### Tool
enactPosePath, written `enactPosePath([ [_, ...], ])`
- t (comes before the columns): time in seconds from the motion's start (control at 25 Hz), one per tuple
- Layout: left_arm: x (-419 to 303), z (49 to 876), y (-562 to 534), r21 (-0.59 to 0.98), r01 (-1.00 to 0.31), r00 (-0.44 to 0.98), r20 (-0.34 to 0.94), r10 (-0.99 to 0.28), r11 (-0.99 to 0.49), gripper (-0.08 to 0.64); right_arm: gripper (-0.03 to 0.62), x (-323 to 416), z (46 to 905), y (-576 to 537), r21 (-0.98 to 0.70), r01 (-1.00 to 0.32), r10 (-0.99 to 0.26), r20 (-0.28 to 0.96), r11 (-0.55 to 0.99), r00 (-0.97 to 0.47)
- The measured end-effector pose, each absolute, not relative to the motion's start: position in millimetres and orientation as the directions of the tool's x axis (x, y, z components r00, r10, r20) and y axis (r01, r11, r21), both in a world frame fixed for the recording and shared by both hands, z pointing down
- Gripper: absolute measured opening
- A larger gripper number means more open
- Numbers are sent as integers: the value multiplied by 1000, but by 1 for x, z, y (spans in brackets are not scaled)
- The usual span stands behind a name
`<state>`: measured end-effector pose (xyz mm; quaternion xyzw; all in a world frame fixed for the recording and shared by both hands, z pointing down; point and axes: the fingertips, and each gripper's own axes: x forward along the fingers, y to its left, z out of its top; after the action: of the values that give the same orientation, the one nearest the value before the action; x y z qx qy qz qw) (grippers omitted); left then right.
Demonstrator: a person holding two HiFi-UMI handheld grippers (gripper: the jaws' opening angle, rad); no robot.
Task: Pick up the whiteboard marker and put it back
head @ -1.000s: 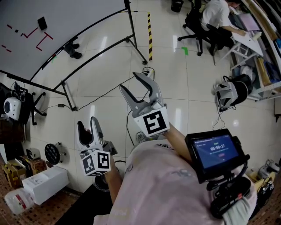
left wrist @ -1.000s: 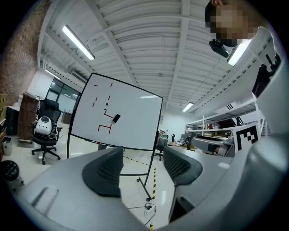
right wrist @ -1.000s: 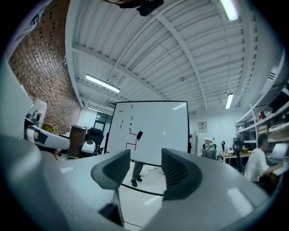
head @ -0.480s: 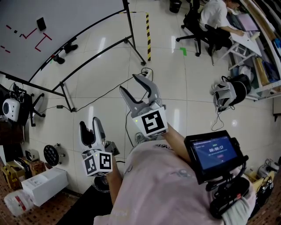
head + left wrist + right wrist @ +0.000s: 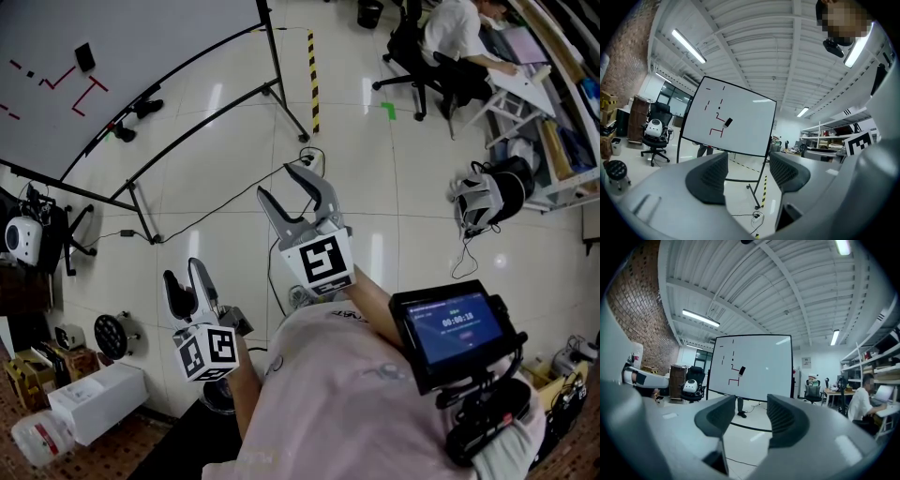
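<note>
Currently the whiteboard marker cannot be picked out in any view; anything along the lower edge of the whiteboard (image 5: 141, 37) is too small to tell. Board stands on a black frame on the tiled floor (image 5: 375, 187), well ahead of both grippers. On its face: red line marks (image 5: 82, 97) and a black eraser (image 5: 85, 56). Pair of shoes (image 5: 147, 107) shows behind the board's lower edge. Left gripper (image 5: 182, 272): jaws apart, nothing between them, pointing level toward the board. Right gripper (image 5: 281, 181): jaws likewise apart and empty, nearer the board in the head view. Yellow-black tape strip (image 5: 312, 80) lies on the floor right of the frame. Seated person (image 5: 459, 28) at a worktop (image 5: 530, 80), far right.
</note>
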<state>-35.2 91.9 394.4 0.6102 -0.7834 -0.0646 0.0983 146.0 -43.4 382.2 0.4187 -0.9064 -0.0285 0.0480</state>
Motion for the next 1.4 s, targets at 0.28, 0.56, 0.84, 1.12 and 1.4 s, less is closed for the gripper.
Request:
enactPosePath([
  [0.28,-43,397,96,240,-933,-258,78,-963,269,270,210,145,389,-45,94,-755,-761,89,648,-642],
  [0.56,-46,397,99,231,-927,-283,83,-956,294,270,210,138,391,-41,83,-721,-725,93,688,-682],
  [0.84,-42,398,99,232,-930,-273,86,-958,285,270,210,129,394,-33,104,-680,-688,104,726,-718],
  [1.12,-35,399,98,227,-935,-258,90,-962,272,270,210,121,393,-23,124,-648,-659,97,751,-746],
  [1.4,-21,398,108,211,-942,-249,88,-964,263,270,182,134,389,-14,94,-665,-672,66,741,-738],
])
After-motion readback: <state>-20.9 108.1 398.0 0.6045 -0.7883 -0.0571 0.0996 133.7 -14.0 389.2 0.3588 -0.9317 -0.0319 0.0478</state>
